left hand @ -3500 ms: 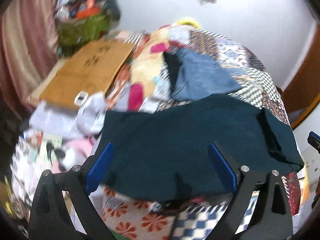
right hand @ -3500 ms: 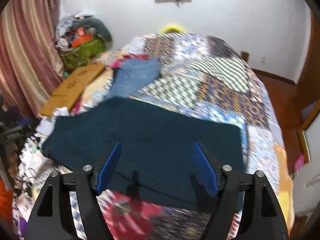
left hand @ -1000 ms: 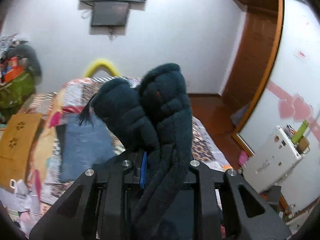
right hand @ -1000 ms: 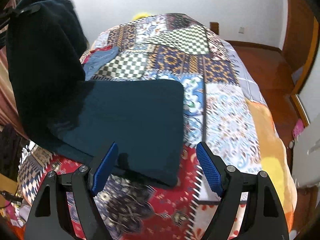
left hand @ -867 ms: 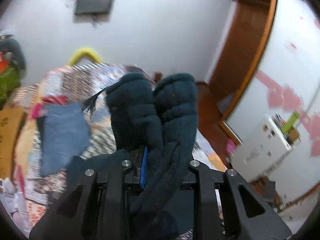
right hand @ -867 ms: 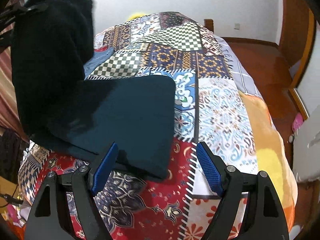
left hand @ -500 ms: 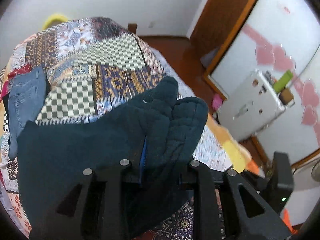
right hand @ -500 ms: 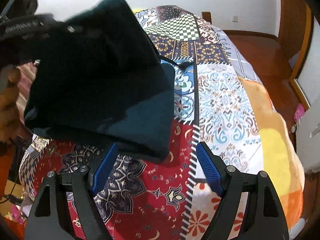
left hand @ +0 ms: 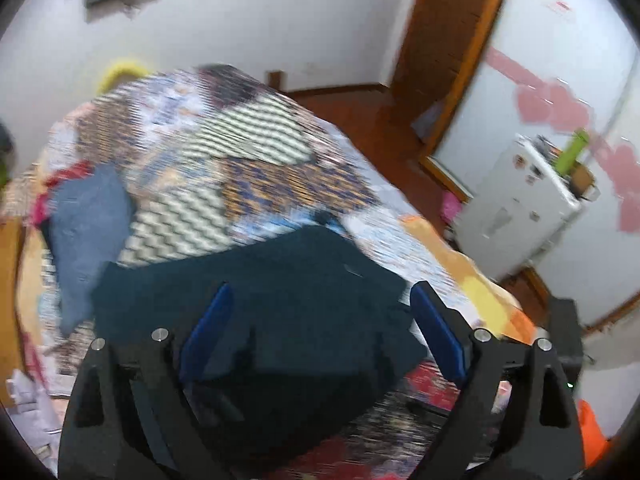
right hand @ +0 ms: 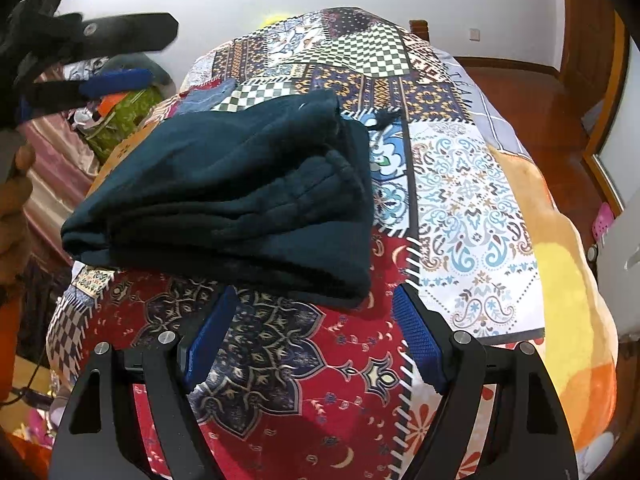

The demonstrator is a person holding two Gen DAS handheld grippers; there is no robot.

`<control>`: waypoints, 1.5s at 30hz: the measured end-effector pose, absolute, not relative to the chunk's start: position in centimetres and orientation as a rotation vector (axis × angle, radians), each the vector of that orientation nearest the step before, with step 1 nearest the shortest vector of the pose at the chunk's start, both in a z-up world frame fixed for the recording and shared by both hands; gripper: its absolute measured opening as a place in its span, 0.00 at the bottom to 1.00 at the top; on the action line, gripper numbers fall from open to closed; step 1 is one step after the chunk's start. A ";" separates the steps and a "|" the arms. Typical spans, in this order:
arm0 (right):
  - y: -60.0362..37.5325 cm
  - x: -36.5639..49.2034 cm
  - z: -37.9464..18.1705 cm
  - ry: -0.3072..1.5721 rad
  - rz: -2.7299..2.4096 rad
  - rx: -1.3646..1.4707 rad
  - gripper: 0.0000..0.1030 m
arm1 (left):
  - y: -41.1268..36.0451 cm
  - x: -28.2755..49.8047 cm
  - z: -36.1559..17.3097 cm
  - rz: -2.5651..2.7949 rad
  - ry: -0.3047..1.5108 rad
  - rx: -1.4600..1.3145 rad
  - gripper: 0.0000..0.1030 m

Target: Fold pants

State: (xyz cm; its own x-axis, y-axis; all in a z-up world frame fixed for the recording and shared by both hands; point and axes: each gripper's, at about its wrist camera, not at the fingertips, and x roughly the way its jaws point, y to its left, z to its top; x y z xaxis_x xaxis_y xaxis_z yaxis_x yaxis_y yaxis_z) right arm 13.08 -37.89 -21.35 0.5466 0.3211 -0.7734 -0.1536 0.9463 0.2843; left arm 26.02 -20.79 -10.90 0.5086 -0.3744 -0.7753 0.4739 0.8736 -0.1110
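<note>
The dark teal pants (right hand: 240, 196) lie folded in a thick stack on the patchwork bedspread (right hand: 460, 184), waistband end with its drawstring toward the far right. In the left wrist view the pants (left hand: 260, 300) lie just beyond my left gripper (left hand: 320, 320), which is open, empty and above them. My right gripper (right hand: 312, 320) is open and empty just in front of the near edge of the stack. The left gripper also shows at the upper left of the right wrist view (right hand: 100, 52), raised above the bed.
A folded pair of blue jeans (left hand: 88, 216) lies on the far left part of the bed. A white cabinet (left hand: 516, 208) and a wooden door frame (left hand: 452, 60) stand to the right of the bed. Bags and clutter (right hand: 124, 116) sit by the left side.
The left gripper laid the held end of the pants over the rest, opened and let go, then lifted off. The pants now lie folded in a stack. The right gripper stayed open.
</note>
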 end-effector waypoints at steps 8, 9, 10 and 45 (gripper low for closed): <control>-35.4 14.3 -21.3 0.958 0.319 0.165 0.80 | -14.2 34.6 -12.8 -0.209 0.901 0.247 0.91; -35.1 14.5 -21.4 0.961 0.313 0.150 0.80 | -13.3 36.3 -13.9 -0.181 0.930 0.259 0.91; -34.8 14.7 -21.4 0.964 0.304 0.128 0.80 | -12.9 37.3 -14.6 -0.167 0.948 0.266 0.91; -31.8 17.1 -16.3 0.827 0.311 0.039 0.79 | 1.0 21.5 -23.2 -0.182 1.192 0.121 1.00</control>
State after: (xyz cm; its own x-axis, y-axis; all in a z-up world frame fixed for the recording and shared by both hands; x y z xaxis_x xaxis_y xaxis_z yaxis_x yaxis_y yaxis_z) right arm 17.07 -31.77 -16.29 0.6347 0.2870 -0.7175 -0.2565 0.9541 0.1547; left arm 21.52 0.99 -23.17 0.3578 -0.0767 -0.9307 0.2046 0.9788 -0.0021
